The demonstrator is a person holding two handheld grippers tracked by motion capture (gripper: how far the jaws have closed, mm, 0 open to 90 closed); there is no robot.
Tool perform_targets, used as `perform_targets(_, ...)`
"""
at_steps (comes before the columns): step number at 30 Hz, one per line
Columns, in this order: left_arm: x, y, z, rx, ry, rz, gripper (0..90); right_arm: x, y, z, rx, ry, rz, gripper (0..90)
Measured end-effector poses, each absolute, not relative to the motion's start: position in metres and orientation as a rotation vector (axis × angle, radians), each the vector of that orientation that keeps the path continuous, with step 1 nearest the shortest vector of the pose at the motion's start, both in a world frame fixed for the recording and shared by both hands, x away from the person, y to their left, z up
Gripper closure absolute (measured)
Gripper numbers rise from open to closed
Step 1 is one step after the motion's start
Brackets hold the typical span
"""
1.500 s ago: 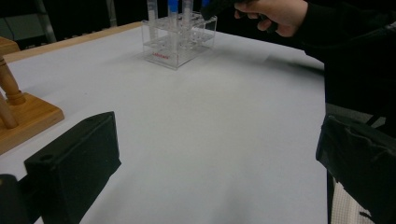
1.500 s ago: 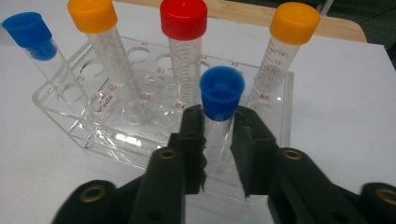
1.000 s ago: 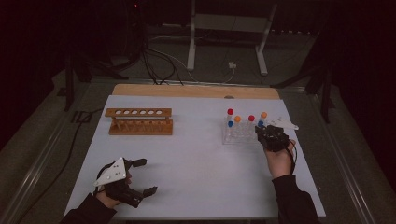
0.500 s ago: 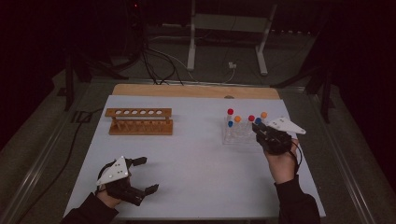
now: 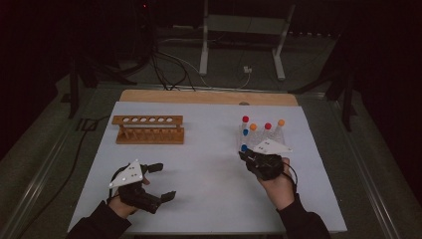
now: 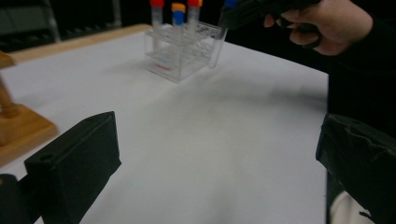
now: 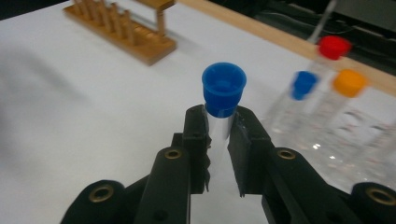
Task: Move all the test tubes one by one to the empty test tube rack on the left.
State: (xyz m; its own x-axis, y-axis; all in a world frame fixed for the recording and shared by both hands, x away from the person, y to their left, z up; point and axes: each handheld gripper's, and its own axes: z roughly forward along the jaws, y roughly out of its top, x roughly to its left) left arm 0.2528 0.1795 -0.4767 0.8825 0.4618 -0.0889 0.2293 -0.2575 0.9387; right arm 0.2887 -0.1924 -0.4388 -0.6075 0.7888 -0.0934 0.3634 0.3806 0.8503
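Right hand-held gripper (image 7: 218,135) is pinching a light, slippery, fragile tube (image 7: 219,125) just below its cap (image 7: 224,87) (left hand-held gripper (image 5: 158,181) is gaping wide).

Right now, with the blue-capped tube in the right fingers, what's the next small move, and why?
Probably carry the blue-capped tube across toward the wooden rack. The right gripper is clamped just under the cap, the tube appears clear of the clear rack, and the wooden rack's holes look empty. The left gripper waits open.
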Motion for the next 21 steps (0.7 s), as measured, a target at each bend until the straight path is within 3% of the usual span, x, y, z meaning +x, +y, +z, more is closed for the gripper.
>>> perform_targets(14, 0.280, 0.121, -0.440, 1.829, 0.386, 0.200, 0.5, 0.272, -0.160, -0.448, 0.867, 2.291, 1.189, 76.6)
perform_targets(21, 0.293, 0.097, -0.432, 1.826, 0.357, 0.190, 7.1, 0.267, -0.152, -0.447, 0.829, 2.319, 1.220, 76.6)
